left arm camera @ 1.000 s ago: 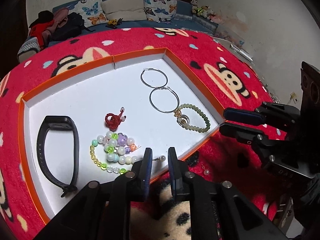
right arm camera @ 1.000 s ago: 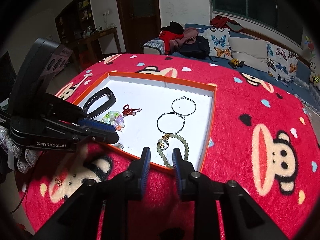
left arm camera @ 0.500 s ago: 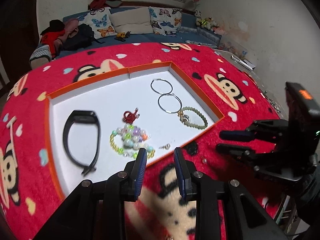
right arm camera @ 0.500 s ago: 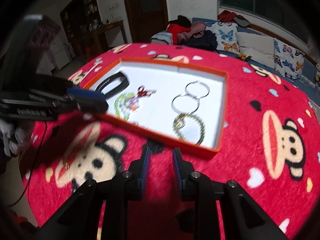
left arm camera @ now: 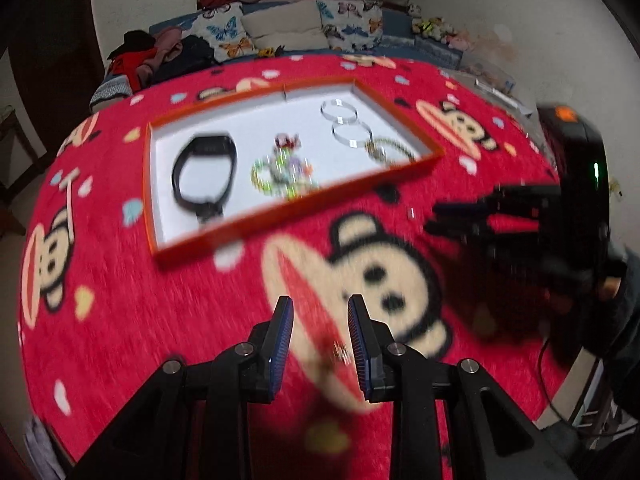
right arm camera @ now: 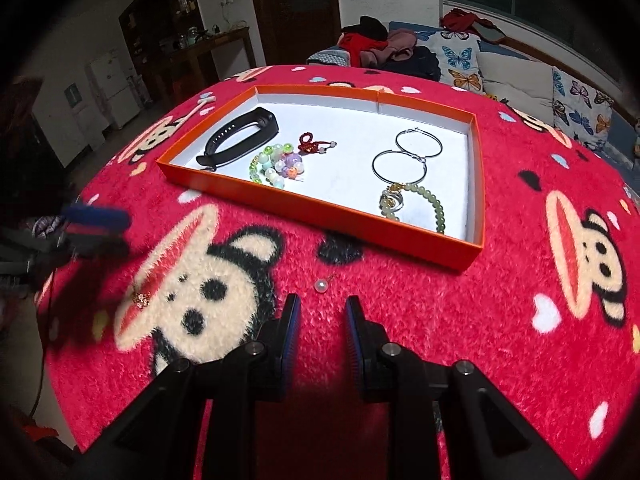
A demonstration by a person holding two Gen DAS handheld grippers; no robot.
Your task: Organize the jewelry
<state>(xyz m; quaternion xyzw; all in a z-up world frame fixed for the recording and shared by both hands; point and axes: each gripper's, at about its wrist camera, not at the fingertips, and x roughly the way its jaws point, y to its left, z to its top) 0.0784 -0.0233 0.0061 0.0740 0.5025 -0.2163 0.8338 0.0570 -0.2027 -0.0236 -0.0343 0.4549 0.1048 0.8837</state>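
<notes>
Beyond the left claw, jaws apart and empty over the red blanket, an orange tray holds blurred jewelry. Right wrist view: right claw spread, empty; a pearl earring lies on the blanket just ahead, near the tray's front edge.

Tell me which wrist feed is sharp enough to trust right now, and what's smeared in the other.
Right wrist view: sharp; the pearl earring on the red blanket and the orange tray read crisply, only the left gripper is smeared. Left wrist view: motion-blurred throughout; the bead bracelets streak, the right gripper is dark and soft.
</notes>
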